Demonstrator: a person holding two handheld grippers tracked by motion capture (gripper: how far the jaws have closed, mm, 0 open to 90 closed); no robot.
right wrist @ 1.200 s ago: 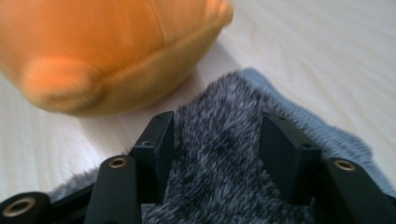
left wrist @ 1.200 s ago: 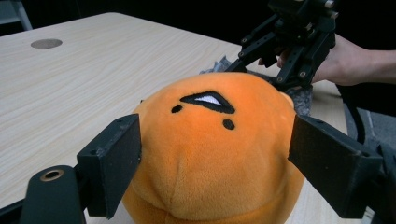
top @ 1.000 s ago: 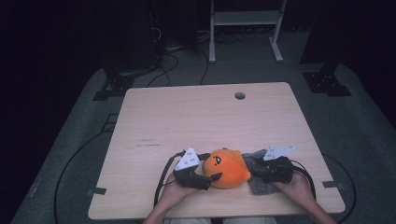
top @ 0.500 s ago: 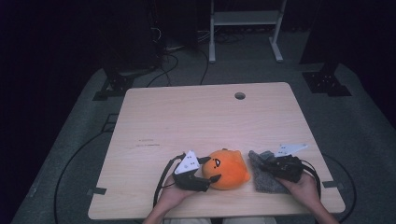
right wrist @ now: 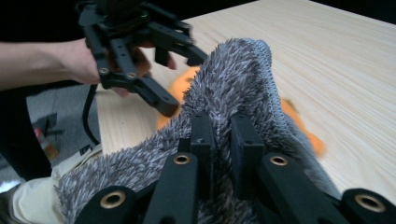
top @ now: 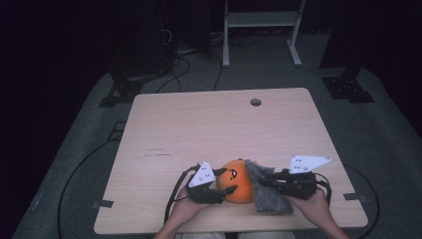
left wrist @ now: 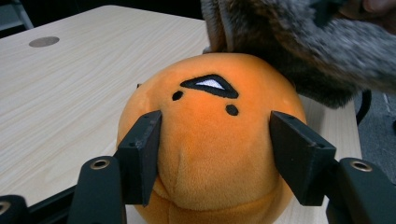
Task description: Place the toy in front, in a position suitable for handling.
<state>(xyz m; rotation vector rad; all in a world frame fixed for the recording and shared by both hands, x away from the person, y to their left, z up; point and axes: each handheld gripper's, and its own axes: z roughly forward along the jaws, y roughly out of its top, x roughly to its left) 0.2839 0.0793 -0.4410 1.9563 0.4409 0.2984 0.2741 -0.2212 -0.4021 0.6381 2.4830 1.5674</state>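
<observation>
In the high view, a pale wooden surface [top: 219,134] with a round cable hole [top: 256,102] near its far edge carries an orange plush toy [top: 238,181] close to the near edge, between the person's two hands. The left tool [top: 225,181] lies at the toy's left side with its jaws about the toy (the grey three-cornered plate sits on top of it). The right tool [top: 263,180] comes in from the right, and a grey fuzzy cloth [top: 268,199] hangs from its jaws, draped against the right side of the toy and reaching down to the surface.

In the left gripper view, the two black jaws stand on either side of the orange plush toy [left wrist: 210,135], their pads pressed into its flanks; they have just been closing, and the toy is grasped between them. The toy's stitched face points up and away. The grey fuzzy cloth [left wrist: 289,46] lies over the toy's far top.

In the right gripper view, the jaws are clenched on a fold of the grey fuzzy cloth [right wrist: 233,88], which rises between them in a ridge. Beyond it the orange plush toy [right wrist: 177,84] shows in patches, with the left tool [right wrist: 180,79] and its hand [right wrist: 88,60] at the toy.
</observation>
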